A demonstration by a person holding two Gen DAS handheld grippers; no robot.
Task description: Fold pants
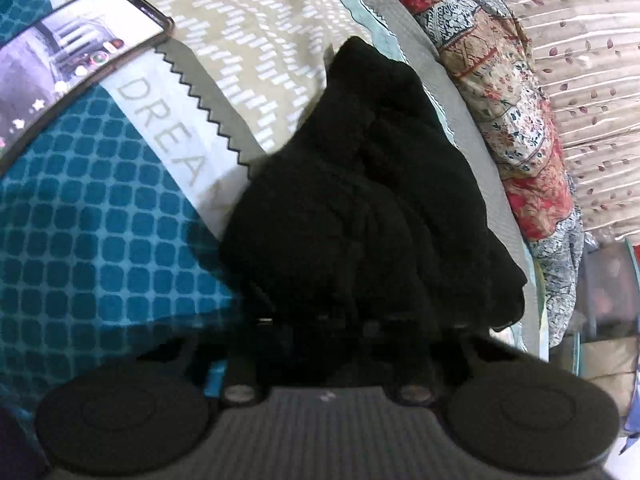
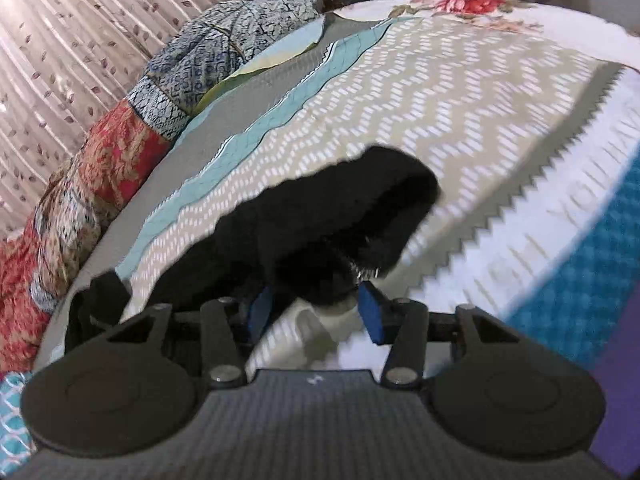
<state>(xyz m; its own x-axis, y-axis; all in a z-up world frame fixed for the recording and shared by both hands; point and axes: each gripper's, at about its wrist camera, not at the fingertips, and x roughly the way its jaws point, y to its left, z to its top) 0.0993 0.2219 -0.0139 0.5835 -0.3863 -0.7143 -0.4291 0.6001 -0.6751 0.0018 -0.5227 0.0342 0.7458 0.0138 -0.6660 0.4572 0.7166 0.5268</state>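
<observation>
The black pants (image 1: 372, 200) lie bunched on the patterned bedspread (image 1: 248, 40). In the left wrist view the dark cloth covers my left gripper (image 1: 340, 320); its fingers are hidden, so I cannot tell how the jaws stand. In the right wrist view the pants (image 2: 320, 232) drape over and between the blue fingers (image 2: 370, 312) of my right gripper (image 2: 316, 304). The jaws stand apart, with cloth hanging between them and the bedspread (image 2: 440, 100) showing below.
A phone (image 1: 68, 56) with a lit screen lies on the bed at upper left. A red and blue patterned quilt (image 1: 512, 120) is piled along the bed's far edge, also in the right wrist view (image 2: 120, 152). A leaf-print curtain (image 2: 60, 40) hangs behind.
</observation>
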